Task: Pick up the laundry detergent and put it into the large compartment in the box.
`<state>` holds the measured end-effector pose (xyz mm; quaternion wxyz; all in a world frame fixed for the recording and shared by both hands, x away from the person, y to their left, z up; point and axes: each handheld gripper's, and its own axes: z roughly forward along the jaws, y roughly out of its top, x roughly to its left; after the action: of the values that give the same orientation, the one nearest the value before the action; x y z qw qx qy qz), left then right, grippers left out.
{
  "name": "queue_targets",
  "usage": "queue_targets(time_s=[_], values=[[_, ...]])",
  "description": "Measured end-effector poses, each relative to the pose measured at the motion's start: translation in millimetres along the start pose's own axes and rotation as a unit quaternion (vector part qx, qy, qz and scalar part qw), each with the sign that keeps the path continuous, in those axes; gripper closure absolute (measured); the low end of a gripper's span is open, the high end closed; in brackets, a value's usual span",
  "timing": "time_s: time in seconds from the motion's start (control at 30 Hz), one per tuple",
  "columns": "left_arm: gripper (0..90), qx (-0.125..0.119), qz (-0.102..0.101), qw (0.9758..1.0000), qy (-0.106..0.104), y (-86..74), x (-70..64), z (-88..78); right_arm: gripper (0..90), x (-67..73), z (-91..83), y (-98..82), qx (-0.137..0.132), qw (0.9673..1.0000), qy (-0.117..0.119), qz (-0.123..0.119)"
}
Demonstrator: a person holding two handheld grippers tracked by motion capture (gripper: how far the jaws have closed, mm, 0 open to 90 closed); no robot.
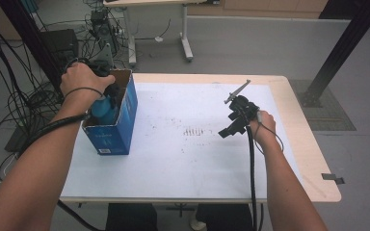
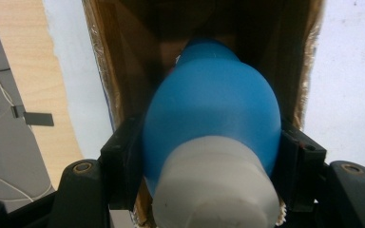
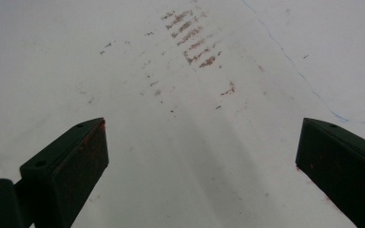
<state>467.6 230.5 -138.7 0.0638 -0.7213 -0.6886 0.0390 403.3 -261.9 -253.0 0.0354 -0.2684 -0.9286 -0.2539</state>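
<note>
A blue bottle (image 1: 103, 109) with a white end (image 2: 214, 190) hangs partly inside an open blue cardboard box (image 1: 116, 132) at the table's left edge. My left gripper (image 1: 109, 93) points down into the box and is shut on the bottle (image 2: 214, 104); its black pads press on both sides. The box's brown inner walls (image 2: 116, 61) surround the bottle. My right gripper (image 1: 227, 131) hovers over the white table sheet (image 1: 173, 163) right of centre, open with nothing between its fingers (image 3: 71, 161).
Rust-coloured smudges (image 1: 192, 131) mark the sheet's middle (image 3: 195, 42). The bare wooden table edge (image 1: 308, 144) runs along the right, with a bit of tape (image 1: 335, 178). Cables (image 1: 9, 101) crowd the floor at left. A black frame post (image 1: 339, 53) stands at the back right.
</note>
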Motion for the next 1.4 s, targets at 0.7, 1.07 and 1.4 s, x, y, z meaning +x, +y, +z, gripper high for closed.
queue_targets(time_s=[0.7, 1.07, 1.4], values=[[37.1, 0.022, 0.000, 0.9998, -0.005, 9.7, 1.6, 21.5, 3.5, 1.5, 0.9, -0.8, -0.003, 1.0000, 0.000, -0.003], [37.0, 0.019, 0.004, 0.9998, 0.001, 10.8, -2.3, 22.8, 3.5, 2.1, 0.1, -2.5, -0.001, 1.0000, -0.003, -0.002], [36.9, 0.018, 0.002, 0.9998, -0.002, 10.7, -0.9, 23.6, 3.5, 1.5, 0.0, -5.8, -0.003, 1.0000, -0.004, 0.001]])
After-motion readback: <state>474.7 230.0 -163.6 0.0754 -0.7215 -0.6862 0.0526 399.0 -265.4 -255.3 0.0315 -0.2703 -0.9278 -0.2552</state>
